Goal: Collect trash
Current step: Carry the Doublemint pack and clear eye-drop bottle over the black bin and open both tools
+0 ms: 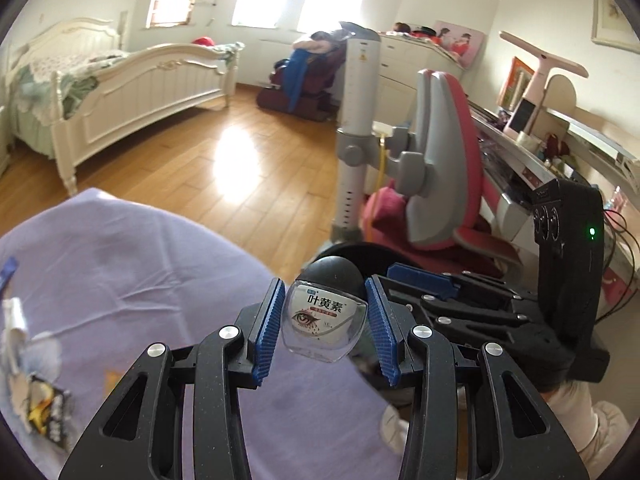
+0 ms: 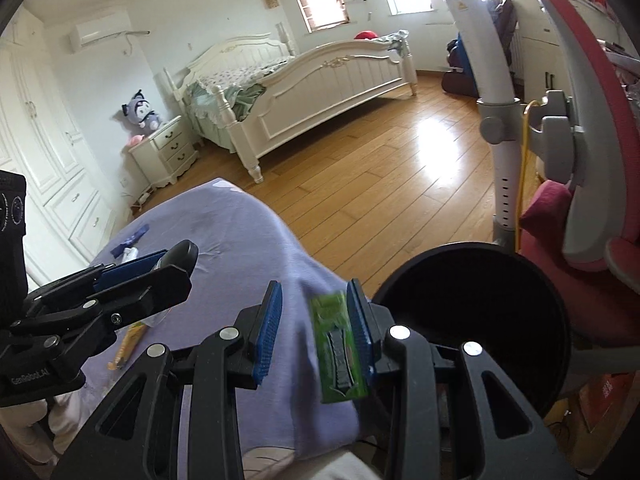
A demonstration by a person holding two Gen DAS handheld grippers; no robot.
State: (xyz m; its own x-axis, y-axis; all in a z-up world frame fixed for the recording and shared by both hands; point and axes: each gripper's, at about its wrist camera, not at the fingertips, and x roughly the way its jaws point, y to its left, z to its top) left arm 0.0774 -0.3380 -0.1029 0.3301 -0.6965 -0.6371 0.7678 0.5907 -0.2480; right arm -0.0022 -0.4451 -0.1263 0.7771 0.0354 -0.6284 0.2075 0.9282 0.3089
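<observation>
Left gripper (image 1: 325, 322) pinches a small clear eye-drop bottle (image 1: 323, 320); right gripper (image 2: 315, 330) is spread, a green wrapper (image 2: 338, 350) against one pad, beside the round black bin (image 2: 472, 320)

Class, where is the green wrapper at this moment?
In the right wrist view, the green wrapper lies against the right gripper's right-hand finger pad, over the purple cloth, beside the black bin.

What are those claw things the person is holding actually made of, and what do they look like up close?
Both look alike. The left gripper and right gripper have black, hard-looking linkage arms with triangular cut-outs and silver round pivot pins. Each finger ends in a ribbed blue pad. The right gripper's body shows a small green light, the left one white lettering on its side. A pale sleeve shows behind.
</observation>
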